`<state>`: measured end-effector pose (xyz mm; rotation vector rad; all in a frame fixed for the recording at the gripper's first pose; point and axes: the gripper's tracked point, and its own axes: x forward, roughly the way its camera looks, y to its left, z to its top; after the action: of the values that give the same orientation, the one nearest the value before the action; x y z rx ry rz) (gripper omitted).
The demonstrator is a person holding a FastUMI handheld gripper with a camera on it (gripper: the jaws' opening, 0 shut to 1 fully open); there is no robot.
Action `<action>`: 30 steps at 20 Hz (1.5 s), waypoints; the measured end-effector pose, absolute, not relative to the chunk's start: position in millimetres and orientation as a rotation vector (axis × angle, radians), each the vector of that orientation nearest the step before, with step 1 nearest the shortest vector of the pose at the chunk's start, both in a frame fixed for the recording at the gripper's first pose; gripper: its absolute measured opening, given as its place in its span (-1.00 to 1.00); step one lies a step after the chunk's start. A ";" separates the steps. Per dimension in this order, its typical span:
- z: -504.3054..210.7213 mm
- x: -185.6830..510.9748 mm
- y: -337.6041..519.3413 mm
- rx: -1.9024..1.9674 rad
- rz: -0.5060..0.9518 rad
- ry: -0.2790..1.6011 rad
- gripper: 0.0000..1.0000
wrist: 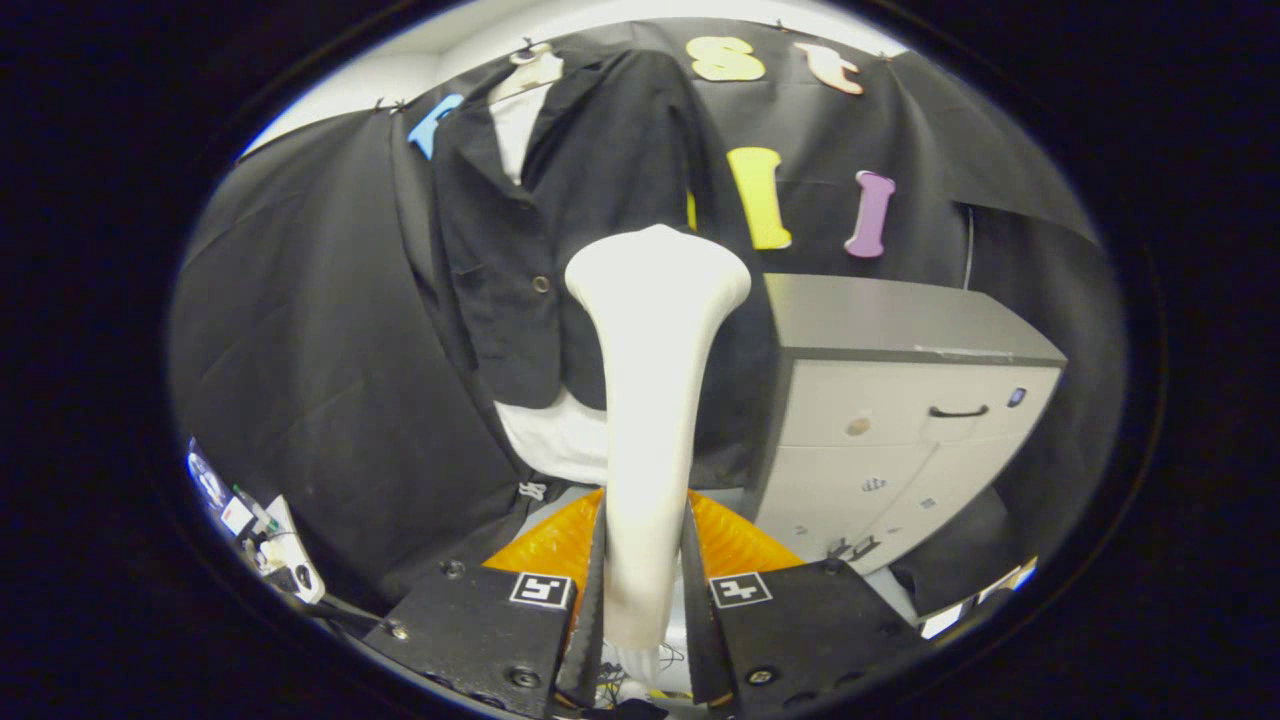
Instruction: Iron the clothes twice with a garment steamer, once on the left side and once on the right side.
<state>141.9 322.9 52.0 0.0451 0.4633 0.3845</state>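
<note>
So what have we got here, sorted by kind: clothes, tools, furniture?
Clothes: 2, a black jacket over a white shirt
Tools: 2, the garment steamer, with the gripper shut on it
Furniture: 1, a grey cabinet
Total: 5

No word, brand or number can be read. The gripper, closed on the garment steamer, carries two square black-and-white coded markers, one on each finger block; they hold patterns, not letters. The grey cabinet bears a few small stickers and a badge near its handle, all too small to make out.
</note>
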 end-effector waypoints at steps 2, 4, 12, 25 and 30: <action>49.6 137.6 287.9 0.062 0.357 0.465 -0.26; 44.7 132.6 251.6 0.077 0.332 0.468 -0.27; 18.6 100.3 116.0 0.112 0.255 0.488 -0.26; -16.8 36.9 7.0 0.172 0.176 0.512 -0.26; -14.6 27.5 2.8 0.163 0.156 0.501 -0.26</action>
<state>27.5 2.8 -14.6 0.1632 0.5014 0.1557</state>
